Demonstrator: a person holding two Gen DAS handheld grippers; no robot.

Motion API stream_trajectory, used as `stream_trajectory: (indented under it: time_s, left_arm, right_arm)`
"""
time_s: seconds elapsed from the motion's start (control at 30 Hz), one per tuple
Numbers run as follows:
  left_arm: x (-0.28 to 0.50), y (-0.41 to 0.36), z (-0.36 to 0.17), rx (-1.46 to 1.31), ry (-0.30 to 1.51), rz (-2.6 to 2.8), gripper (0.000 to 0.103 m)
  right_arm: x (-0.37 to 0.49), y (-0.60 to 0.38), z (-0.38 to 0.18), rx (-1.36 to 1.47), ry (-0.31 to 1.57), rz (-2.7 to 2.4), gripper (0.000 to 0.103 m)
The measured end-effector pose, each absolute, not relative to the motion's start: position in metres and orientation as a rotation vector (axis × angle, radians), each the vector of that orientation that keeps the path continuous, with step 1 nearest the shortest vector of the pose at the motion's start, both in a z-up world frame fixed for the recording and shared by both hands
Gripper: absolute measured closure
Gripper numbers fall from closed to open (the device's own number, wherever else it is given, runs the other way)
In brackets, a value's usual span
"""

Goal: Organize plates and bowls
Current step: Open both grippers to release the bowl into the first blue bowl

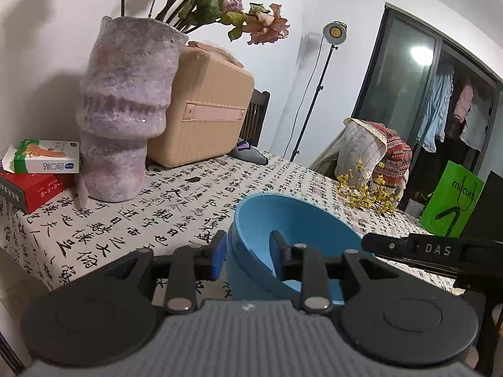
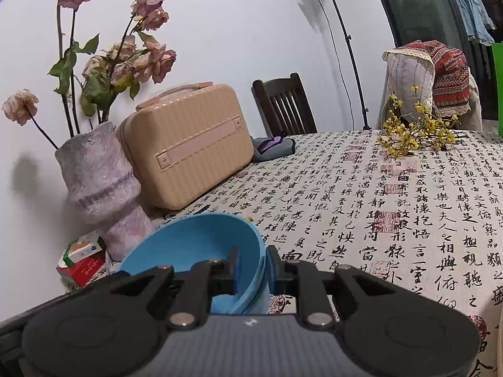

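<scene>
The blue bowl sits tilted above the near edge of the counter, its mouth facing up and toward the far side; being round, it has no long axis to speak of. In the right wrist view it looks like two nested bowls, though the rims are hard to separate. The left gripper straddles the bowl's left wall, fingers narrow, with a small gap showing at the wall. The right gripper pinches the right wall between nearly closed fingers. Both grippers hide the bowl's base. Behind stand a purple vase and a beige case.
</scene>
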State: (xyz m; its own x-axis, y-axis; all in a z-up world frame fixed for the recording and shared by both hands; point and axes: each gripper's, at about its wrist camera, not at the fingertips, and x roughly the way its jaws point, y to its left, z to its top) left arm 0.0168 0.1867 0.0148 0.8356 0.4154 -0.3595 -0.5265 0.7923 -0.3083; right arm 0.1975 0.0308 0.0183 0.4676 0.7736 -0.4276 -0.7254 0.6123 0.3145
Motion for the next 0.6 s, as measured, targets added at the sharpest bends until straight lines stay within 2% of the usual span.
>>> stream_trajectory:
  time_s: [0.1, 0.23, 0.3, 0.4, 0.43, 0.47, 0.6]
  left_arm:
    - [0.015, 0.188, 0.015, -0.414, 0.272, 0.517, 0.062]
    - [0.012, 0.188, 0.016, -0.409, 0.254, 0.525, 0.052]
    - [0.009, 0.188, 0.016, -0.406, 0.242, 0.537, 0.036]
    - [0.004, 0.185, 0.017, -0.39, 0.215, 0.555, 0.019]
    - [0.003, 0.184, 0.018, -0.382, 0.206, 0.559, 0.015]
    - [0.001, 0.183, 0.018, -0.376, 0.197, 0.567, 0.002]
    - [-0.005, 0.176, 0.018, -0.341, 0.164, 0.589, 0.0]
  right_arm:
    - [0.196, 0.029, 0.02, 0.103, 0.561, 0.927, 0.083]
    - [0.194, 0.025, 0.022, 0.113, 0.532, 0.931, 0.061]
    - [0.193, 0.022, 0.024, 0.116, 0.515, 0.931, 0.052]
    - [0.191, 0.017, 0.024, 0.117, 0.495, 0.934, 0.039]
    - [0.191, 0.016, 0.024, 0.116, 0.491, 0.934, 0.03]
    - [0.19, 0.014, 0.023, 0.115, 0.486, 0.934, 0.021]
    - [0.186, 0.007, 0.021, 0.109, 0.442, 0.938, 0.001]
